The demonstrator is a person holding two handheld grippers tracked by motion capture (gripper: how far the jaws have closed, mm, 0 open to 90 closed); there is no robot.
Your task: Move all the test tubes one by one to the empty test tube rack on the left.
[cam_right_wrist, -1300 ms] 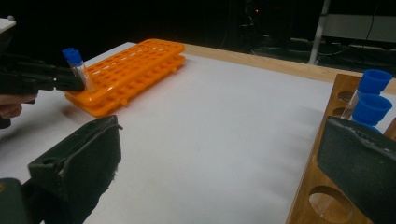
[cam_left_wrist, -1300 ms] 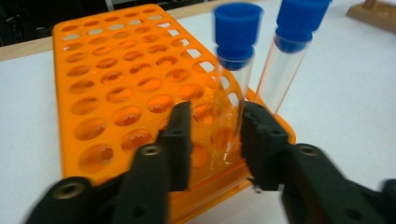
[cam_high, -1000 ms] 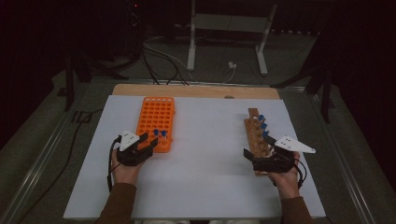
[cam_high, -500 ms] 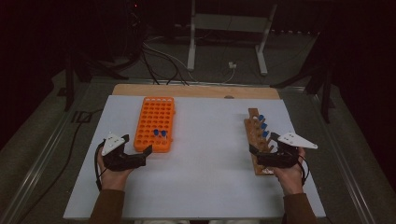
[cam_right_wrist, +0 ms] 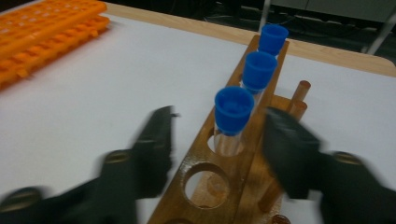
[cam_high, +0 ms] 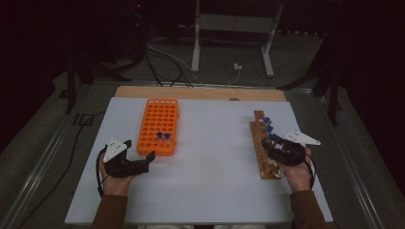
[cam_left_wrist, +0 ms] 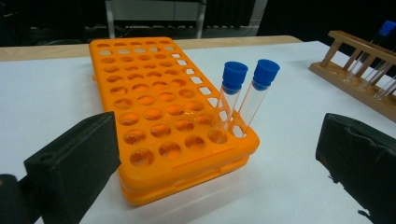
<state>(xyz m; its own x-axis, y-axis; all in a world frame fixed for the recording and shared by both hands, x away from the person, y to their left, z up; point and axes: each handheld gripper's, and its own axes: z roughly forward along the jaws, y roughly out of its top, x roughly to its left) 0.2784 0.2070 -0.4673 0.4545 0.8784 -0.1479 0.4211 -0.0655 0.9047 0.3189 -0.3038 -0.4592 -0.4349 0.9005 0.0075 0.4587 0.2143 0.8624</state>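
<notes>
The right gripper, its fingers just closing, straddled the nearest tube unclamped; the left gripper gaped empty. Next: clamp, lift straight.

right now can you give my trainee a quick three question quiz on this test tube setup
1. How many blue-capped clear test tubes stand in the orange plastic tube rack?
2. True or false: the left gripper is clamped on a tube.
3. Which blue-capped tube in the brown wooden rack sits between the right gripper's jaws: A) the nearest to it, B) the farthest?

Key: 1. Two, side by side at the rack's near corner. 2. False; its jaws stand wide open and hold nothing, short of the rack. 3. A; the jaws have just been closing around it, not yet pressing.
</notes>
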